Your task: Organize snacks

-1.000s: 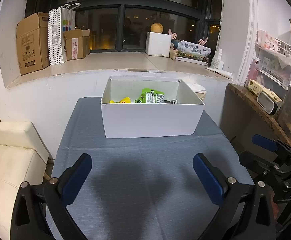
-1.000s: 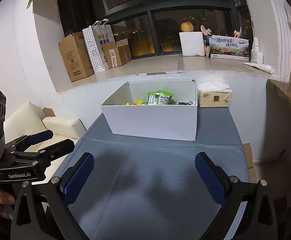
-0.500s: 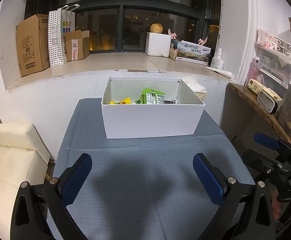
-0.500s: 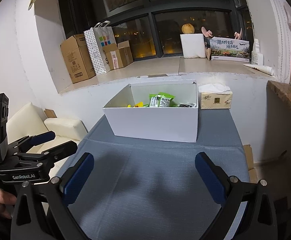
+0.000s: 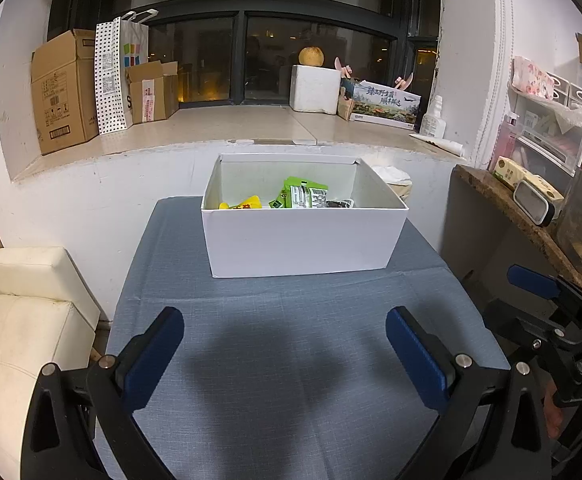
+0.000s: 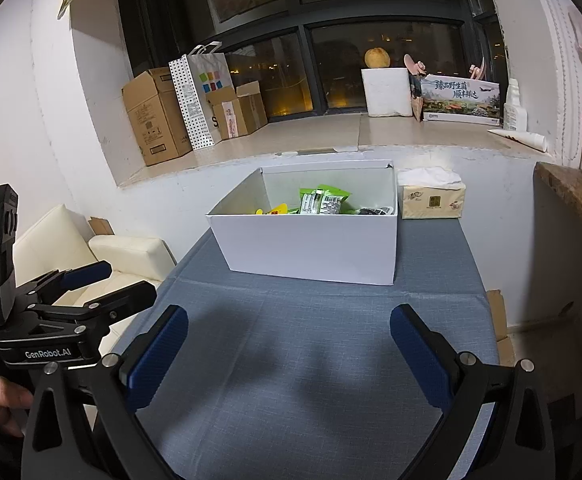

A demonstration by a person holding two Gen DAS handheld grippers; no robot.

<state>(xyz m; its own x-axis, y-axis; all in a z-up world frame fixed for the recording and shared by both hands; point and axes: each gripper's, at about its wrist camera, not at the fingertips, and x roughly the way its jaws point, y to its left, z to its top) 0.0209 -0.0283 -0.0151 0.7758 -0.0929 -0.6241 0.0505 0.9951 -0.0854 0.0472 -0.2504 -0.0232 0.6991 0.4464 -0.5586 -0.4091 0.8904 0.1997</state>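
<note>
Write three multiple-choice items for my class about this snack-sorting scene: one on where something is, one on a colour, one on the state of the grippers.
1. Where is the tissue pack?
A. inside the white box
B. on the table beside the white box
C. on the window ledge

2. What colour is the cloth on the table?
A. blue-grey
B. red
C. yellow

3. How are the two grippers?
A. both shut on snacks
B. one open, one shut
C. both open and empty

Answers:
1 B: in the right wrist view the tissue pack sits on the cloth next to the right wall of the white box.
2 A: the cloth looks blue-grey in both views.
3 C: the left gripper and the right gripper have their fingers wide apart with only cloth between them; the snacks lie in the box.
</note>
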